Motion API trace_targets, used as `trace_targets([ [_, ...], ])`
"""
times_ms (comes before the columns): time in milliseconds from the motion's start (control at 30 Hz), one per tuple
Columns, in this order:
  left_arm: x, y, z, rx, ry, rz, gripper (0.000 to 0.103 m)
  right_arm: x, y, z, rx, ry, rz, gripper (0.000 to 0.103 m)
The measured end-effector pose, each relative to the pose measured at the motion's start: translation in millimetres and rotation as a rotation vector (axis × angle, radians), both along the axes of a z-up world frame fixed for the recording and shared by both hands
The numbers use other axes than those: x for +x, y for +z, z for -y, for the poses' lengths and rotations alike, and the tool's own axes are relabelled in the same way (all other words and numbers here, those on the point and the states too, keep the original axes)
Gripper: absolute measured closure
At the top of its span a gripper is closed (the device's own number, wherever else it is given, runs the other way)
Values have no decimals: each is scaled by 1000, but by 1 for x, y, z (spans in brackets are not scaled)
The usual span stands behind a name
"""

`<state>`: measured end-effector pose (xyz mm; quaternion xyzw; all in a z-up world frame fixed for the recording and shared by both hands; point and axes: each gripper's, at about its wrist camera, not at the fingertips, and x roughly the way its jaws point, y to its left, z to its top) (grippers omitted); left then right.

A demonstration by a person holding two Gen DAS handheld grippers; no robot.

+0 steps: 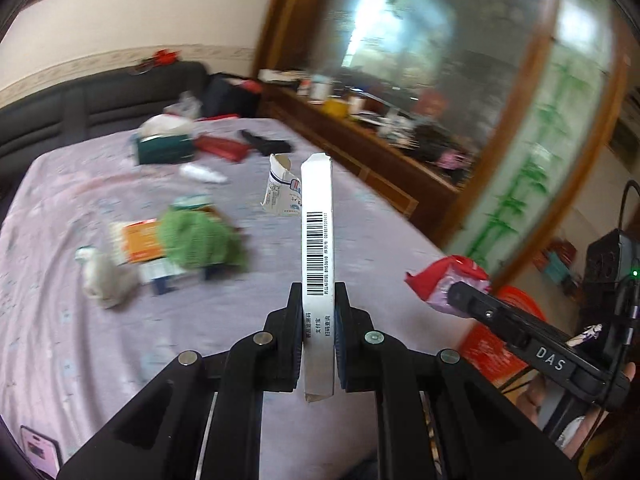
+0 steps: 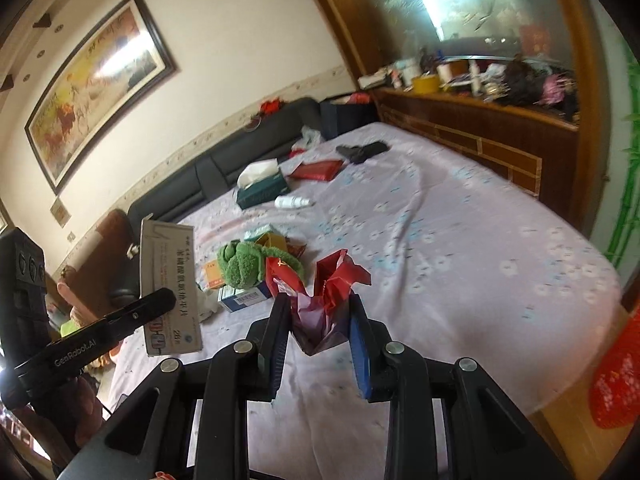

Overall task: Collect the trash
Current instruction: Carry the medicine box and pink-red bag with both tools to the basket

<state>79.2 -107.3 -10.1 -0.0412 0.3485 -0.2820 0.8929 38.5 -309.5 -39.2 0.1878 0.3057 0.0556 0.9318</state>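
Between the left gripper's (image 1: 318,300) pads stands a flattened medicine box (image 1: 317,224), clamped edge-on. Above the bed (image 2: 460,248), the right gripper (image 2: 318,312) pinches a crumpled red wrapper (image 2: 332,288).

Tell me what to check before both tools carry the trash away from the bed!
1. Left tool shut on the flat white box: ok.
2. Right tool shut on the crumpled red wrapper: ok.
3. Both pieces lifted off the bed: ok.
4. The two tools apart, not bumping: ok.
5. Trash bin in sight to drop into: cannot tell; something red stands past the bed's edge.
6. Bed cleared: not ok; the torn white carton and other boxes remain.
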Motion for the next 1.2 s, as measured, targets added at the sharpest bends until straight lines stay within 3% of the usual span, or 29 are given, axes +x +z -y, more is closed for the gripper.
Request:
trace_targets([
  [367, -51, 12, 107, 9, -264, 43, 91, -111, 26, 74, -52, -256, 103, 73],
  [767, -90, 17, 214, 24, -519, 45, 90, -202, 37, 175, -2, -543, 132, 73],
  [967, -96, 23, 258, 21, -596, 35, 90, -224, 34, 206, -4, -648, 118, 73],
  [1200, -100, 6, 316, 51, -680, 24, 90, -229, 27, 230, 3, -706, 80, 73],
])
